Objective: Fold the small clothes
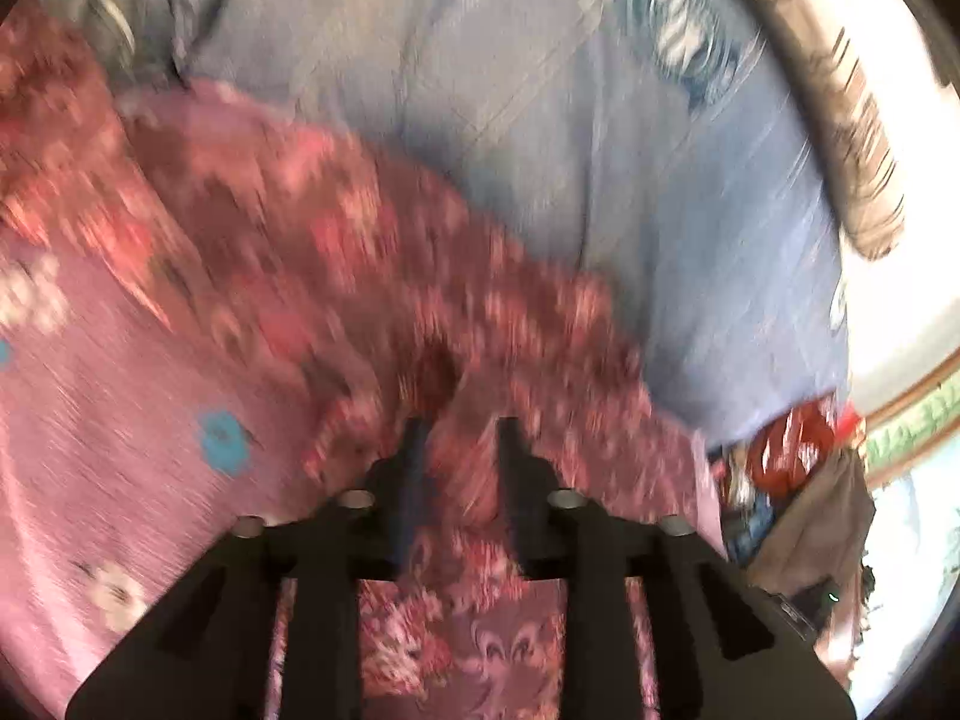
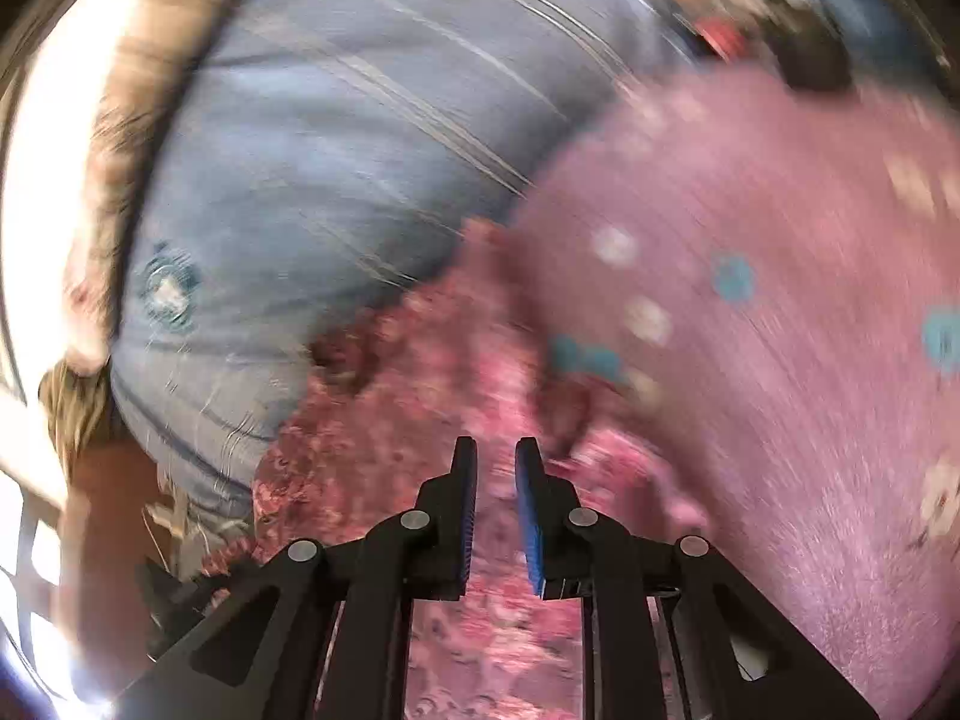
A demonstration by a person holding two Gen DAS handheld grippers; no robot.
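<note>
Bedsheet (image 1: 540,96), pale blue with a ringed motif, spreads under everything, and on it lies my pink garment (image 1: 90,420) dotted with white and teal flowers, its red floral-print part (image 1: 372,252) bunched toward both tools. My left gripper (image 1: 461,438) has that floral cloth between its parted fingers, though blur hides whether they pinch it. My right gripper (image 2: 495,462) hangs over the same cloth, slightly parted and empty; no writing is legible.
</note>
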